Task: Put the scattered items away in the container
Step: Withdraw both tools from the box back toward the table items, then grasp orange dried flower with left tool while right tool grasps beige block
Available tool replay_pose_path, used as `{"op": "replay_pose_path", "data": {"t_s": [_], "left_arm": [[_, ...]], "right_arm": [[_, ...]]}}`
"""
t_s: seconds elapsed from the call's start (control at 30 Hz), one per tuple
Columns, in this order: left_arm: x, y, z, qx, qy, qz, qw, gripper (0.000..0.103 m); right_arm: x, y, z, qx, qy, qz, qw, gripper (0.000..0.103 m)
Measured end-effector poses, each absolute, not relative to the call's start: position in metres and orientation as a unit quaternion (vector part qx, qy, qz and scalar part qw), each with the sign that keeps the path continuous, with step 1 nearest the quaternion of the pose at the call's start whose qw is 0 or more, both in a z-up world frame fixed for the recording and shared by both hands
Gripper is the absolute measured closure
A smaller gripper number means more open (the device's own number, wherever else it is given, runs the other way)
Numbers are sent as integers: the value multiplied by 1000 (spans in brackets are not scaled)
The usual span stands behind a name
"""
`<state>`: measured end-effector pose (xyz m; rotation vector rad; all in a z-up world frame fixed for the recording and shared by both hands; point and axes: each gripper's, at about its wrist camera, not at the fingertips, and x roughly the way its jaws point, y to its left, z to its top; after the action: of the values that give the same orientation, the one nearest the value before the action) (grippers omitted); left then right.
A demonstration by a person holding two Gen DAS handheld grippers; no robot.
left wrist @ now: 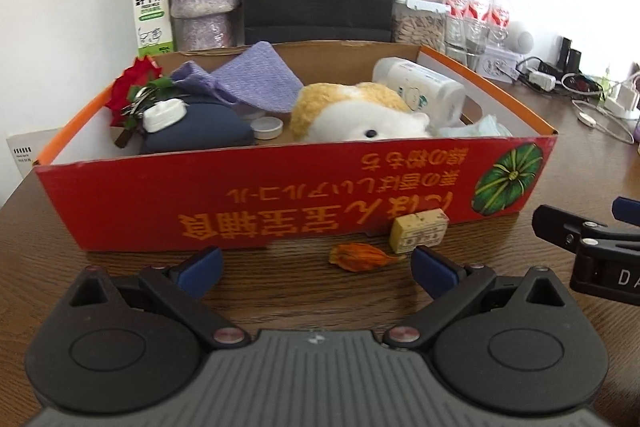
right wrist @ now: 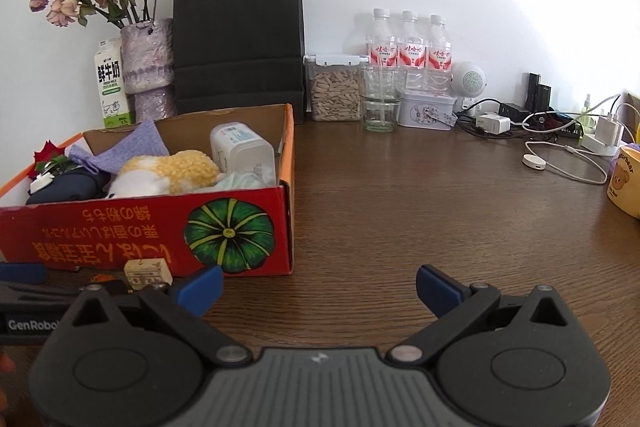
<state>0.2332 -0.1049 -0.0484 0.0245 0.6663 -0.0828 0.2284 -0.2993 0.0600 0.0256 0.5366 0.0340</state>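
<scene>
A brown wooden table [right wrist: 400, 211] fills both views, with a white wall behind it. To the right of the box the tabletop lies bare and open as far as the clutter along the wall.

A red cardboard box [left wrist: 280, 195] sits on the table, its long printed side facing the cameras and its top open. Inside lie a purple cloth [left wrist: 256, 75] at the back, a white-and-yellow plush toy [left wrist: 360, 115] in the middle, a white bottle [left wrist: 420, 87] on its side at the right, a dark blue pouch [left wrist: 200, 131] at the left, and a red rose [left wrist: 132, 87] against the left wall.

Along the wall stand a black paper bag [right wrist: 240, 35], a vase [right wrist: 146, 63] of dried flowers, a milk carton [right wrist: 112, 87], water bottles [right wrist: 408, 47], a jar of seeds [right wrist: 334, 91], a glass [right wrist: 382, 103] and tangled cables [right wrist: 560, 131].

Two things remain outside, just in front of the box's near wall: a small yellowish block [left wrist: 418, 229] touching or nearly touching the wall, and a dried orange flower [left wrist: 362, 257] beside it.

The left gripper [left wrist: 318, 267] hovers low over the table, jaws wide and empty, the flower between its fingertips' line. The right gripper [right wrist: 320, 287] is also spread wide and empty, by the box's right front corner.
</scene>
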Motion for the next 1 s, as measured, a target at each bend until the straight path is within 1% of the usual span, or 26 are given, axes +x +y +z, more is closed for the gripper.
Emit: {"op": "replay_pose_path", "data": {"t_s": [0.1, 0.2, 0.27, 0.3, 0.33, 0.37, 0.4, 1.0], "left_arm": [[236, -109, -50, 16, 334, -37, 942, 3], [236, -110, -50, 15, 332, -38, 942, 12], [233, -109, -49, 13, 325, -38, 945, 29], [232, -108, -48, 13, 322, -37, 946, 33], [231, -108, -47, 13, 319, -36, 947, 43], [229, -107, -47, 13, 317, -39, 948, 56], [228, -106, -46, 10, 315, -45, 948, 62], [213, -75, -40, -32, 294, -36, 955, 63]], "right_arm": [[229, -299, 59, 13, 268, 17, 963, 0], [231, -300, 58, 16, 275, 18, 961, 0], [232, -300, 58, 18, 279, 20, 960, 0], [232, -300, 57, 20, 281, 22, 959, 0], [233, -300, 57, 20, 283, 23, 959, 0], [234, -301, 57, 20, 285, 24, 958, 0], [234, -301, 56, 21, 287, 25, 957, 0], [238, -294, 53, 33, 302, 61, 951, 0]]}}
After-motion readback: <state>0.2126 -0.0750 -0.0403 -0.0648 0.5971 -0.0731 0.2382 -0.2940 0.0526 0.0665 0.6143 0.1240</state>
